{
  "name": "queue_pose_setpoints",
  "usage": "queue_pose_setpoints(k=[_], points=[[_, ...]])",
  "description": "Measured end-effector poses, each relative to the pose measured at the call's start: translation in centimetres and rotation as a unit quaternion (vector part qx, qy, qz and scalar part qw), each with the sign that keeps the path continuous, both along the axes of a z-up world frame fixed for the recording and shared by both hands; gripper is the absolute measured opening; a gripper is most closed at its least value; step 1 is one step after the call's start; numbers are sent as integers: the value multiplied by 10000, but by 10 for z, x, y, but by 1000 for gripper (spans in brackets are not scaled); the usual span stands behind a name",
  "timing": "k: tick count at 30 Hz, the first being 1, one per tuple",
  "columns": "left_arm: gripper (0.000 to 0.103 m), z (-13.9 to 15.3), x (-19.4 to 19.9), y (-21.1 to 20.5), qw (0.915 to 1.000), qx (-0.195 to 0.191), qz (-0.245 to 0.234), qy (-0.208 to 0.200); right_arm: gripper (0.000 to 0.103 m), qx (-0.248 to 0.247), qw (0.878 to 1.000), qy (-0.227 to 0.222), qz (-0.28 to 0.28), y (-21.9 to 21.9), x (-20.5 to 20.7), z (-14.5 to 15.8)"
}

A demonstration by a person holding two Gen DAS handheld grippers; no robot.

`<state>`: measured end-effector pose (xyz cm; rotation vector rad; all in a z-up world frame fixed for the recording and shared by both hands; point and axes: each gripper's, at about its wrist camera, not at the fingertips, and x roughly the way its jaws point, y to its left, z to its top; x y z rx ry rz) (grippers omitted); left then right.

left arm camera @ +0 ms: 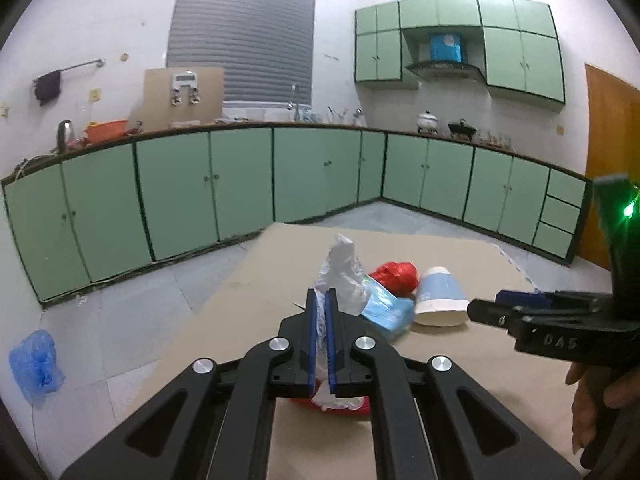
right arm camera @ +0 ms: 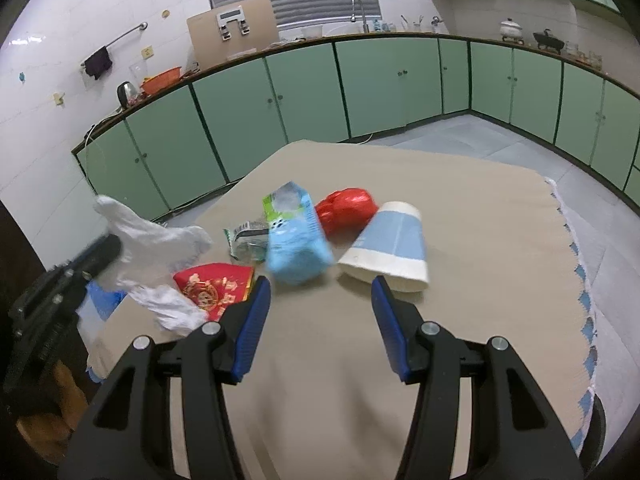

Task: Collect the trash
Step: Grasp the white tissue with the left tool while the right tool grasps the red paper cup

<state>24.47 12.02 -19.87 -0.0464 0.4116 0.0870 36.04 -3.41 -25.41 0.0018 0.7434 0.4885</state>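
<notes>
My left gripper (left arm camera: 321,300) is shut on a crumpled white plastic bag (left arm camera: 344,276) and holds it above the beige table (left arm camera: 460,360). The same bag (right arm camera: 152,248) shows at the left of the right wrist view, pinched by the left gripper (right arm camera: 106,250). My right gripper (right arm camera: 322,290) is open and empty, just short of a light blue packet (right arm camera: 294,248) and a tipped blue-and-white paper cup (right arm camera: 390,248). A red crumpled bag (right arm camera: 348,208), a red-and-gold packet (right arm camera: 214,286) and a clear green-printed wrapper (right arm camera: 248,240) also lie on the table.
Green floor cabinets (left arm camera: 240,184) run along the walls beyond the table. A blue plastic bag (left arm camera: 36,364) lies on the tiled floor at the left. The table's right edge has a blue-and-white fringe (right arm camera: 584,280). A wooden stool (right arm camera: 52,412) stands by the table's left corner.
</notes>
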Motion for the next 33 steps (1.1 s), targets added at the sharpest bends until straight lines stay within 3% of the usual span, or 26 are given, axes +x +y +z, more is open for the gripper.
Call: queue_pose_setpoints(k=[14, 22, 26, 33], points=[[4, -4, -28, 36, 9996, 50, 259, -56, 52, -62, 9988, 261, 417, 65, -25, -25], [4, -15, -29, 58, 9997, 65, 226, -61, 72, -102, 9995, 238, 163, 98, -32, -39], [4, -20, -27, 72, 9998, -27, 214, -40, 87, -123, 9997, 157, -162, 112, -34, -44], [4, -25, -22, 85, 10000, 10, -33, 1, 94, -61, 9971, 204, -737, 121, -29, -54]])
